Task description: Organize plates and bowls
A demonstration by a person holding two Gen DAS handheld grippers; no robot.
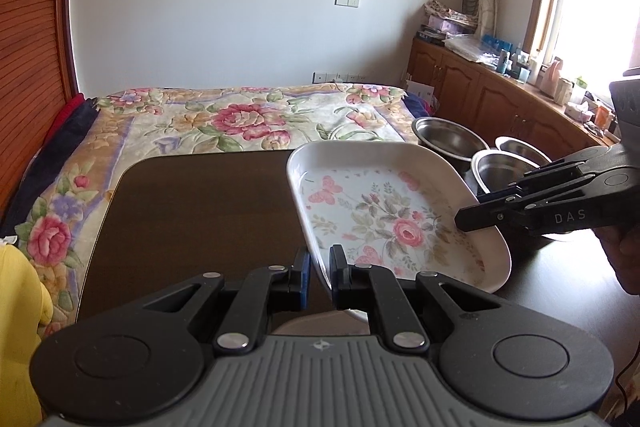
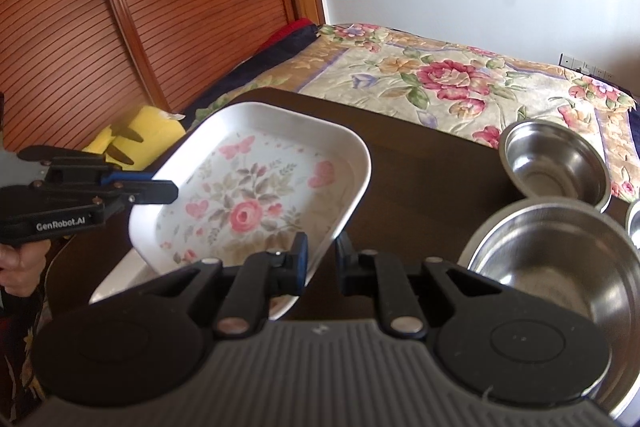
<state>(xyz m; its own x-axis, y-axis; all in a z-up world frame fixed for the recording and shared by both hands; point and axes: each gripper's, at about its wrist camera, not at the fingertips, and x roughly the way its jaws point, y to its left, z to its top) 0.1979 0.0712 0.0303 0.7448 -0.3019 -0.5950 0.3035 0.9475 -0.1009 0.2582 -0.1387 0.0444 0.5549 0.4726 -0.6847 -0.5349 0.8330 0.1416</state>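
Observation:
A white rectangular plate (image 1: 384,211) (image 2: 256,183) with a rose and butterfly print hangs tilted above the dark table (image 1: 200,211) (image 2: 424,167). My left gripper (image 1: 320,267) (image 2: 174,191) is shut on its near-left rim. On the opposite rim my right gripper (image 2: 322,259) (image 1: 460,217) is shut as well. Three steel bowls stand to the right: a big one (image 2: 560,267) (image 1: 500,171), a middle one (image 2: 556,163) (image 1: 444,139) and a small one (image 2: 634,223) (image 1: 524,147). The edge of another white dish (image 2: 116,283) shows under the lifted plate.
A bed with a floral cover (image 1: 240,119) (image 2: 460,75) lies just beyond the table's far edge. A wooden slatted wardrobe (image 2: 140,7) stands at the left, cluttered low cabinets (image 1: 500,87) under the window at the right. A yellow cushion (image 2: 152,131) sits by the table's left side.

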